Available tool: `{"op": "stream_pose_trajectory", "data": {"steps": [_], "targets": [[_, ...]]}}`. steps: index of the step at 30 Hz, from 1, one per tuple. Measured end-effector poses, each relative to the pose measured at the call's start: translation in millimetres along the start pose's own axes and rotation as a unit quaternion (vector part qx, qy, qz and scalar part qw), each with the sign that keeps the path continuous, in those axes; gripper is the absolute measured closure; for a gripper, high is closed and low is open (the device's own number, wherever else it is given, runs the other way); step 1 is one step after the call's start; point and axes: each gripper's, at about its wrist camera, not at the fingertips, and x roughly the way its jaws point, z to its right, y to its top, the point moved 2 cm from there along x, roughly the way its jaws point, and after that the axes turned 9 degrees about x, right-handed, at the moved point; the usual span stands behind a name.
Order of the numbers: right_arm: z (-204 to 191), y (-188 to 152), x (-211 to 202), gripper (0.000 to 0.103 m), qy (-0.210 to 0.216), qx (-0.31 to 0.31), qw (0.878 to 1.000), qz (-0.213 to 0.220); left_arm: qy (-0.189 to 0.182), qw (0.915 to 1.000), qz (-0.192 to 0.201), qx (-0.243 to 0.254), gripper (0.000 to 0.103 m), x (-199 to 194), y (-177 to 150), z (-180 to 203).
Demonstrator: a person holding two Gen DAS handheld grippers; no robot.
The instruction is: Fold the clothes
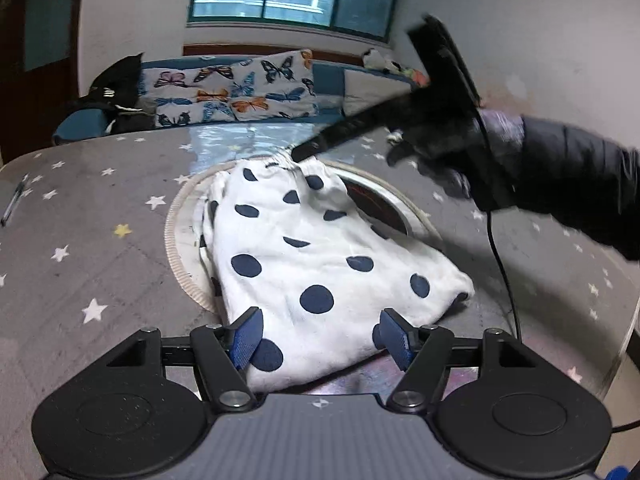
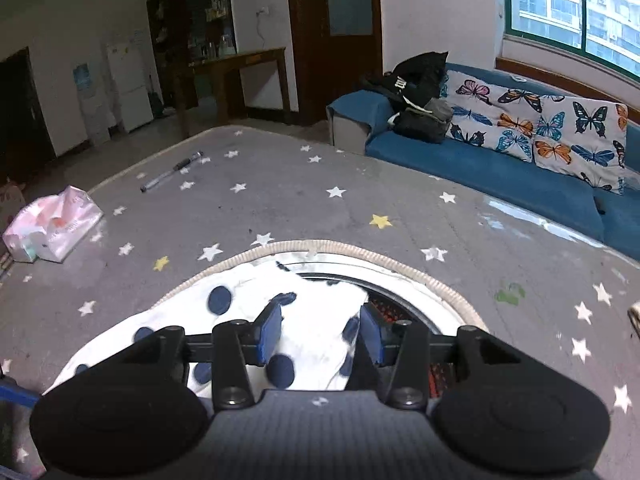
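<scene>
A white garment with dark blue polka dots (image 1: 312, 264) lies folded on the grey star-patterned table, partly over a round inset plate (image 1: 384, 204). My left gripper (image 1: 320, 336) is open, its blue pads either side of the garment's near edge. My right gripper shows in the left wrist view (image 1: 300, 154) with its tip at the garment's far edge, held by a black-gloved hand. In the right wrist view the right gripper (image 2: 320, 332) is open above the same garment (image 2: 312, 320), with cloth between the pads.
A tissue pack (image 2: 52, 228) and a pen (image 2: 172, 170) lie on the table's far left. A blue sofa (image 2: 500, 176) with butterfly cushions and a black bag (image 2: 420, 96) stands beyond the table. A black cable (image 1: 500, 264) runs down on the right.
</scene>
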Motion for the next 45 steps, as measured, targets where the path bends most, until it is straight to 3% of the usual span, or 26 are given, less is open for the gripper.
{"op": "stream_pose_trajectory", "data": {"steps": [3, 8, 14, 19, 25, 30, 35, 37, 39, 45], "targets": [[-1.2, -10.2, -7.1, 0.059, 0.009, 0.002, 1.000, -0.004, -0.005, 0.9999, 0.006, 0.008, 0.035, -0.7, 0.3, 3.6], [-0.9, -29.4, -16.9, 0.059, -0.012, 0.003, 1.000, -0.016, 0.001, 0.9994, -0.033, 0.011, 0.035, 15.9, -8.0, -1.0], [-8.2, -50.6, -43.3, 0.059, -0.009, 0.005, 1.000, -0.028, 0.020, 0.9996, 0.004, 0.018, 0.034, 8.2, 17.6, -11.5], [-15.7, -67.6, -50.4, 0.060, -0.016, 0.025, 0.999, -0.034, 0.060, 0.9976, 0.029, -0.017, 0.032, 30.9, 50.4, -27.1], [-5.0, -77.6, -54.1, 0.074, -0.003, 0.094, 0.995, -0.020, 0.111, 0.9936, 0.010, -0.019, 0.032, 71.6, 68.7, -46.2], [0.0, -78.8, -45.7, 0.079, 0.014, 0.134, 0.991, -0.017, 0.106, 0.9935, -0.019, -0.036, 0.035, 97.3, 65.2, -61.0], [0.4, -81.5, -35.6, 0.095, 0.028, 0.159, 0.987, -0.017, 0.092, 0.9942, -0.034, -0.044, 0.053, 107.5, 57.8, -70.4], [-0.7, -82.5, -34.2, 0.099, 0.024, 0.157, 0.987, -0.014, 0.089, 0.9947, -0.033, -0.040, 0.068, 108.1, 55.1, -70.2], [-1.4, -83.2, -35.5, 0.101, 0.012, 0.153, 0.988, -0.008, 0.088, 0.9950, -0.029, -0.037, 0.076, 106.5, 52.7, -70.5], [6.5, -88.8, -35.7, 0.103, -0.028, 0.159, 0.987, -0.014, 0.096, 0.9945, -0.021, -0.037, 0.079, 105.9, 47.8, -74.9]]}}
